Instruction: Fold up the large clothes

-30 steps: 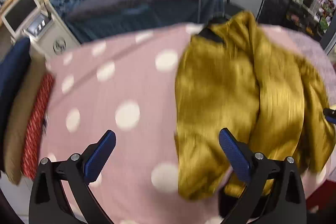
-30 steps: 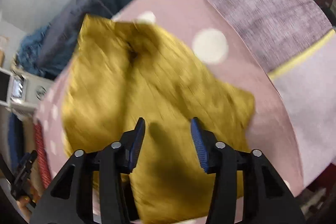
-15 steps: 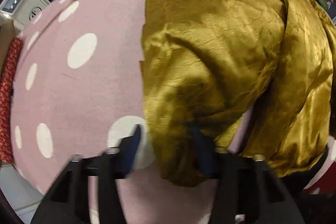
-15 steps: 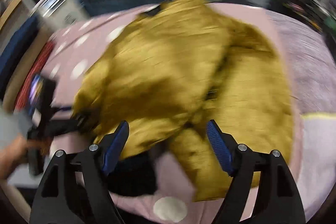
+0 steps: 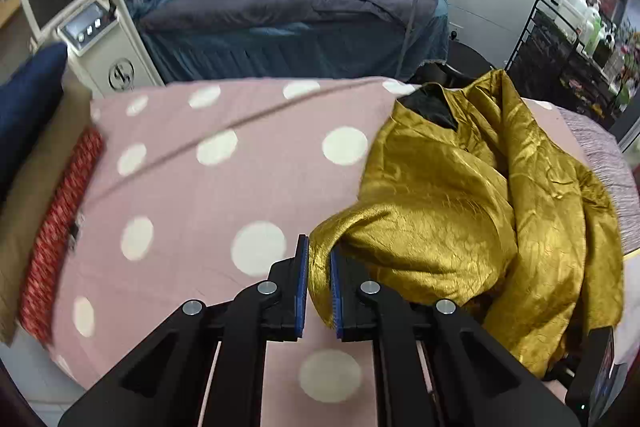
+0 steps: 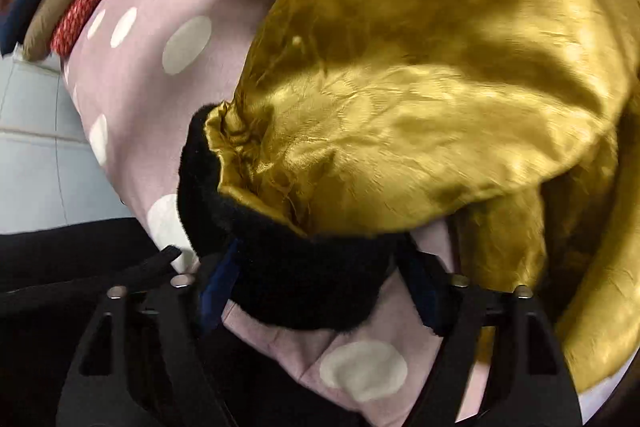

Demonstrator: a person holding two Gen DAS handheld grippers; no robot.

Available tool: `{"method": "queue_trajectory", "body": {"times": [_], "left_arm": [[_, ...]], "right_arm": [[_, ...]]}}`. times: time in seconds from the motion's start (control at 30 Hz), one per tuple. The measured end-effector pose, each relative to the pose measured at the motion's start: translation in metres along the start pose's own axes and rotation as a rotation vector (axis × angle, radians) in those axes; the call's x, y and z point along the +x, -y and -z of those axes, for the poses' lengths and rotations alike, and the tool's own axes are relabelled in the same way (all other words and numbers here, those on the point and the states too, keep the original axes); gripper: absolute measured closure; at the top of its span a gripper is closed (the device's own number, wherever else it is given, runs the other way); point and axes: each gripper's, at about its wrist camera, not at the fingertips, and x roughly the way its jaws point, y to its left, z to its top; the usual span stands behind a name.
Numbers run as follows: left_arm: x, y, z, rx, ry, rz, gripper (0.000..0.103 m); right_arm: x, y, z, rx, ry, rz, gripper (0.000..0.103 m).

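Here the left gripper (image 5: 319, 267) has just closed, its blue pads clamped on a corner of the gold satin garment (image 5: 480, 211), whose bulk lies crumpled ahead and to the right of the fingers on the pink polka-dot cover (image 5: 208, 187). The right gripper (image 6: 320, 279) points steeply down; its jaws have just been closing and straddle the garment's black furry cuff (image 6: 288, 279). Whether its pads already press on it I cannot tell, as they are blurred and half hidden.
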Motion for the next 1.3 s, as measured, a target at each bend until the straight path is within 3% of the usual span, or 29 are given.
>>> {"method": "queue_trajectory", "body": {"times": [0.07,0.1,0.17,0.23,0.37,0.43,0.47,0.5,0.57,0.63,0.73,0.8,0.83,0.9,1.0,1.13,1.23,1.3], "left_arm": [[-0.01,-0.004,-0.009,-0.025,0.018,0.011,0.101],[-0.022,-0.01,-0.015,-0.059,0.058,-0.004,0.103],[-0.043,-0.026,-0.03,-0.082,0.13,-0.068,0.103],[-0.059,-0.046,-0.043,-0.092,0.176,-0.126,0.103],[-0.054,-0.064,-0.049,0.011,0.13,-0.228,0.1],[-0.044,-0.06,-0.036,0.042,0.077,-0.208,0.064],[-0.04,-0.055,-0.027,0.047,0.062,-0.196,0.029],[-0.036,-0.049,-0.015,0.057,0.061,-0.173,0.02],[-0.024,-0.031,0.009,0.092,0.018,-0.126,0.02],[-0.009,-0.015,0.029,0.124,-0.045,-0.113,0.019],[0.016,0.004,0.061,0.151,-0.116,-0.087,0.018],[0.032,0.01,0.079,0.152,-0.164,-0.06,0.016],[0.039,0.012,0.087,0.153,-0.183,-0.048,0.015],[0.054,0.018,0.102,0.174,-0.222,-0.047,0.013],[0.073,0.024,0.12,0.205,-0.274,-0.066,0.013],[0.095,0.022,0.127,0.14,-0.335,-0.054,0.014],[0.107,0.023,0.125,0.106,-0.365,-0.038,0.034],[0.11,0.025,0.121,0.082,-0.38,-0.008,0.057]], "right_arm": [[0.003,-0.011,-0.006,-0.023,-0.02,0.025,0.081],[-0.009,-0.015,-0.009,-0.035,0.025,0.004,0.085],[-0.04,-0.012,-0.011,-0.015,0.141,-0.061,0.088],[-0.091,0.005,-0.015,0.087,0.285,-0.145,0.088],[-0.179,0.054,-0.01,0.249,0.569,-0.27,0.088],[-0.213,0.094,-0.006,0.369,0.682,-0.281,0.088],[-0.228,0.117,-0.003,0.446,0.737,-0.28,0.088],[-0.241,0.139,0.003,0.517,0.787,-0.288,0.088],[-0.276,0.19,0.018,0.655,0.899,-0.236,0.088],[-0.306,0.238,0.039,0.803,0.99,-0.129,0.088],[-0.331,0.305,0.074,1.055,1.075,-0.063,0.075],[-0.335,0.341,0.094,1.178,1.083,-0.074,0.065],[-0.331,0.355,0.1,1.22,1.063,-0.066,0.062],[-0.318,0.37,0.105,1.252,0.992,-0.052,0.046],[-0.29,0.358,0.114,1.261,0.951,-0.042,0.04],[-0.244,0.336,0.13,1.286,0.878,-0.074,0.036],[-0.211,0.324,0.142,1.299,0.783,-0.096,0.036],[-0.193,0.314,0.145,1.285,0.72,-0.081,0.036]]}}
